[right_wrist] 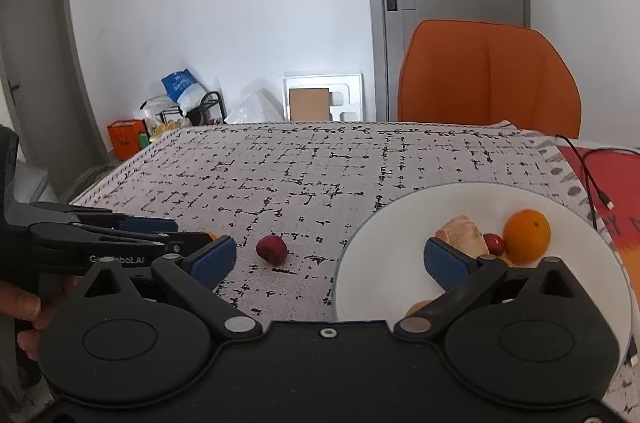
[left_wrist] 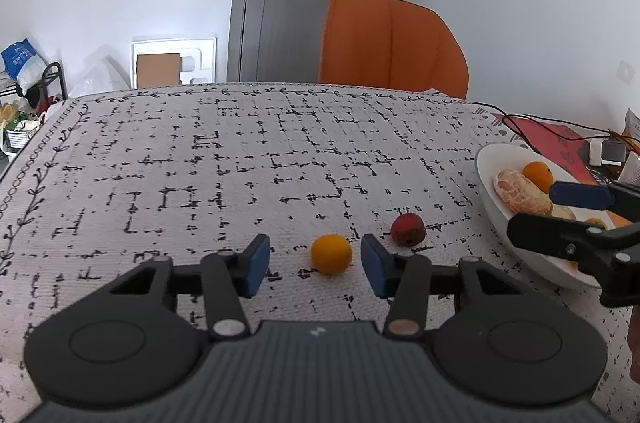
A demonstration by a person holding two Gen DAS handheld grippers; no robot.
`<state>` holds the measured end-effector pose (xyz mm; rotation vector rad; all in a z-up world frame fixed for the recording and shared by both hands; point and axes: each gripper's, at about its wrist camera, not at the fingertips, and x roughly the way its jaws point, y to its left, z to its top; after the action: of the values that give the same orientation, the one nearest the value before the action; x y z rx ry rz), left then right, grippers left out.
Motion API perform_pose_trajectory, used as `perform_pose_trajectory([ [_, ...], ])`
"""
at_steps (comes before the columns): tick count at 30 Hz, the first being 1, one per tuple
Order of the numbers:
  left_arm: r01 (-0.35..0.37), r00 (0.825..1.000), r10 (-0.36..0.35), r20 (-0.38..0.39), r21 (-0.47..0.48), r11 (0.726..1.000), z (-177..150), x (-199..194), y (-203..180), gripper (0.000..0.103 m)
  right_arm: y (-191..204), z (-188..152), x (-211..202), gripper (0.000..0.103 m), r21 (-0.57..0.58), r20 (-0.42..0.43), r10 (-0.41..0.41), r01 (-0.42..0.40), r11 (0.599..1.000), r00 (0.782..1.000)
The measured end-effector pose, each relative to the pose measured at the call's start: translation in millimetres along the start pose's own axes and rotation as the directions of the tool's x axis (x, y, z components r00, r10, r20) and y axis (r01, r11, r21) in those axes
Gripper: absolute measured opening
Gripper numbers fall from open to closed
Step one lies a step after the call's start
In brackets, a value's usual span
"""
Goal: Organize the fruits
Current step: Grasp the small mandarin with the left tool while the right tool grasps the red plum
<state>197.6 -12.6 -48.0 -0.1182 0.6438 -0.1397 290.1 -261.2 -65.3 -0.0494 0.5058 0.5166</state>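
**Fruit and Dish Tally**

Two loose fruits are sitting on the patterned cloth: one small round orange fruit [left_wrist: 331,254] and one dark red wrinkled fruit [left_wrist: 407,230]. One white ceramic plate [right_wrist: 404,219] is holding one round orange [right_wrist: 526,235], one peeled pale citrus [right_wrist: 464,235] and one small red fruit [right_wrist: 495,244]; further pieces are lying partly hidden.

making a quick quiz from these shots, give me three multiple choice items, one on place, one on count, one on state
1. Where is the small orange?
A. on the plate
B. on the tablecloth between the left gripper's fingers
C. on the chair

2. How many fruits lie loose on the tablecloth?
A. two
B. four
C. none

3. How are the left gripper's fingers?
A. shut on the red fruit
B. shut empty
C. open

Answers:
1 B, it sits on the cloth between the blue fingers.
2 A, the small orange and the red fruit.
3 C, a wide gap shows, touching nothing.
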Motion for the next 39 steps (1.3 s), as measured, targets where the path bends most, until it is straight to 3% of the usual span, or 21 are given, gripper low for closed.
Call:
perform_pose_trajectory([
  [6,0.020,1.000,-0.020,-0.017,-0.020,1.000,0.7,11.1,2.8,0.022,1.9,5.5,11.9,0.081,-0.014,-0.026,0.037,-0.037,0.999,0.999],
  [21,-0.024,1.000,0.024,0.005,-0.049,0.999,5.0,-10.1,28.3,0.022,25.0,9.7,41.0,0.050,-0.060,-0.072,0.088,-0.093,0.994,0.993],
  [28,-0.026,0.999,0.028,0.018,-0.076,0.997,2.0,-21.5,40.5,0.022,43.4,7.5,60.1,0.045,-0.106,-0.114,0.047,-0.059,0.993,0.992],
  [31,-0.032,0.999,0.033,0.018,-0.078,0.996,1.5,-24.0,42.5,0.022,54.2,3.2,67.9,0.045,-0.177,-0.118,-0.016,-0.005,0.984,0.993],
  [35,-0.037,0.999,0.038,0.021,-0.072,0.997,1.1,-27.4,40.9,0.022,53.9,-2.7,75.1,0.034,-0.182,-0.126,-0.054,0.030,0.983,0.991],
  [36,-0.038,0.999,0.040,0.020,-0.071,0.997,0.7,-28.1,40.5,0.022,54.3,-2.1,73.8,0.022,-0.188,-0.123,-0.057,0.033,0.982,0.991],
  [39,-0.040,0.999,0.042,0.020,-0.070,0.997,0.6,-29.1,38.6,0.022,51.0,1.7,64.1,0.022,-0.155,-0.108,-0.015,-0.002,0.988,0.994],
])
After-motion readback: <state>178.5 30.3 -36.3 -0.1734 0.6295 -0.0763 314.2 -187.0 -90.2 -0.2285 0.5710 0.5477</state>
